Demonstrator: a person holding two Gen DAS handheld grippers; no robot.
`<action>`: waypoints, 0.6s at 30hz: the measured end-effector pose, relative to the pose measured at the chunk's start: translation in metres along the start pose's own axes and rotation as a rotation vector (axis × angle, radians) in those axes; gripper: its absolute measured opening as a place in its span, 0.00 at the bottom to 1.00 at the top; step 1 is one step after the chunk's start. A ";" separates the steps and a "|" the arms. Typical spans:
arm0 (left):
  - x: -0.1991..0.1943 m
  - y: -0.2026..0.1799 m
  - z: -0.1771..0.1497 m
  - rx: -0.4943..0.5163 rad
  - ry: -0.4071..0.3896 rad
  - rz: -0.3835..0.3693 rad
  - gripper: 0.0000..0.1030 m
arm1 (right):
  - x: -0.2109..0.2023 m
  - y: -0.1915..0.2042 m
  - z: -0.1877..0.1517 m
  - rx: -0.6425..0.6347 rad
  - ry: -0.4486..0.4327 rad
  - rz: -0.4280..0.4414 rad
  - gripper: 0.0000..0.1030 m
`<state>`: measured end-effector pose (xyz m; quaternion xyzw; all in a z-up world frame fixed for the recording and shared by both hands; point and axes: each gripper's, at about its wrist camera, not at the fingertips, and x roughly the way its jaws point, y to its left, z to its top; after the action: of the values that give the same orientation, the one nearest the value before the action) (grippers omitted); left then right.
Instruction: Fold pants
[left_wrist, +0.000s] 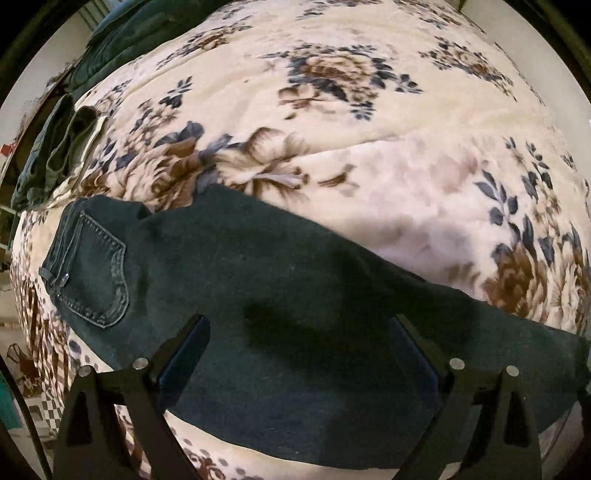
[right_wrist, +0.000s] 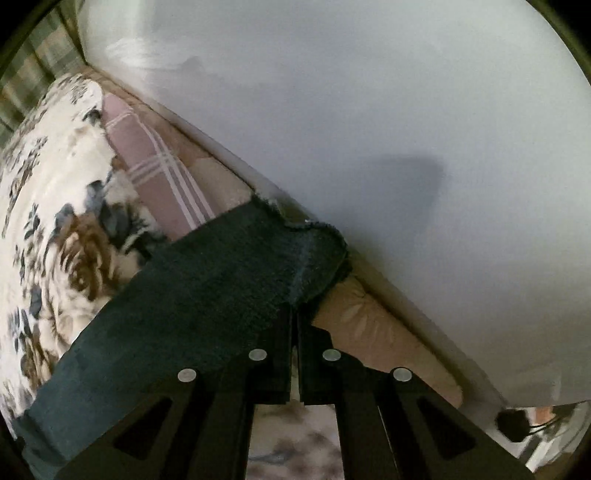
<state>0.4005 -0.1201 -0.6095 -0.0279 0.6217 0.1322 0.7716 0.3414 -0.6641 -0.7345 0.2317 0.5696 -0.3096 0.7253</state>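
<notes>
Black right gripper (right_wrist: 293, 314) is clamped on the frayed hem of the dark denim pants (left_wrist: 258, 295), which lie doubled lengthwise across the floral fleece blanket (left_wrist: 332, 129). Left gripper (left_wrist: 299, 325) hovers over them, jaws apart; the crosswise folds look still to come.

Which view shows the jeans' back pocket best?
The left wrist view: the back pocket lies fully visible on the jeans, stitching clear. The right wrist view shows only the frayed leg hem, no pocket.
</notes>
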 end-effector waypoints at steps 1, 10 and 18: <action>-0.001 0.004 -0.001 -0.007 -0.004 0.001 0.95 | 0.007 0.003 0.002 -0.007 0.027 0.003 0.03; -0.025 0.079 0.010 -0.114 -0.025 0.012 0.95 | -0.059 0.039 0.012 -0.134 0.106 0.004 0.66; -0.020 0.165 0.047 -0.165 0.006 0.010 0.95 | -0.095 0.278 -0.082 -0.655 0.341 0.414 0.66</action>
<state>0.4019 0.0457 -0.5599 -0.0885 0.6113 0.1866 0.7640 0.4683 -0.3953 -0.6671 0.1461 0.6912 0.0828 0.7028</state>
